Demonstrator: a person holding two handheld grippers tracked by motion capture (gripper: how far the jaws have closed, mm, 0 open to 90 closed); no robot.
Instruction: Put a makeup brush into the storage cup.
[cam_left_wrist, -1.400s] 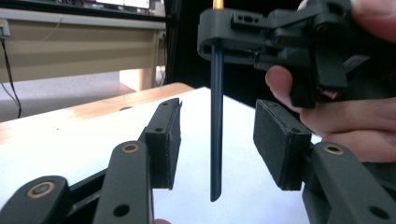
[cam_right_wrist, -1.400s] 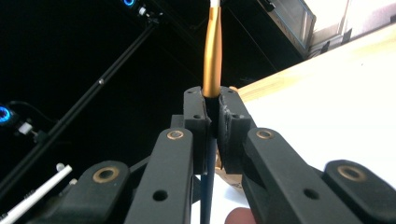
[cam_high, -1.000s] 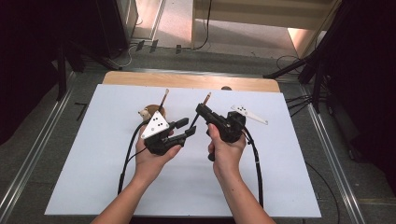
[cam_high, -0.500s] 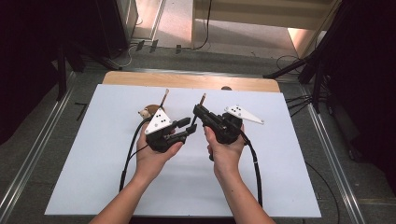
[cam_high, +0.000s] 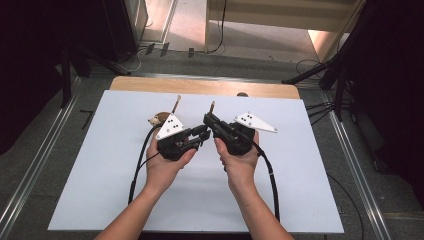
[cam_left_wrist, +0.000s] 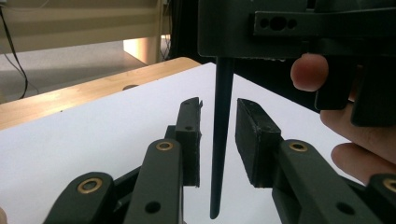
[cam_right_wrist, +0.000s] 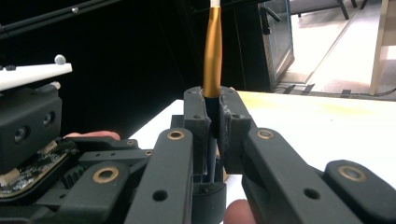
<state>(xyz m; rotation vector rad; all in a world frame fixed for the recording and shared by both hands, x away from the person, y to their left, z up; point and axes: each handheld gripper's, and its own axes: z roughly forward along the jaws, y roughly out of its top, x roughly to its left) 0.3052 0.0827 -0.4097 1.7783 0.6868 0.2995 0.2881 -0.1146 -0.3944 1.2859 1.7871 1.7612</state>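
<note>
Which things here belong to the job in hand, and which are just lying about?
In the job:
- brush, clamped in the right gripper
- left gripper, whose fingers have just been closing around the brush's dark handle and are not yet pressing on it

Lying about:
- small brown object and thin stick, on the white sheet behind the left gripper

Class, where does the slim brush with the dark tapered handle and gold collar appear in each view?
High view: slim dark-handled brush pokes up, centre, from right gripper.
Left gripper view: its handle hangs centre, between open jaws.
Right gripper view: its gold collar rises top centre.
Shared: white table sheet.
</note>
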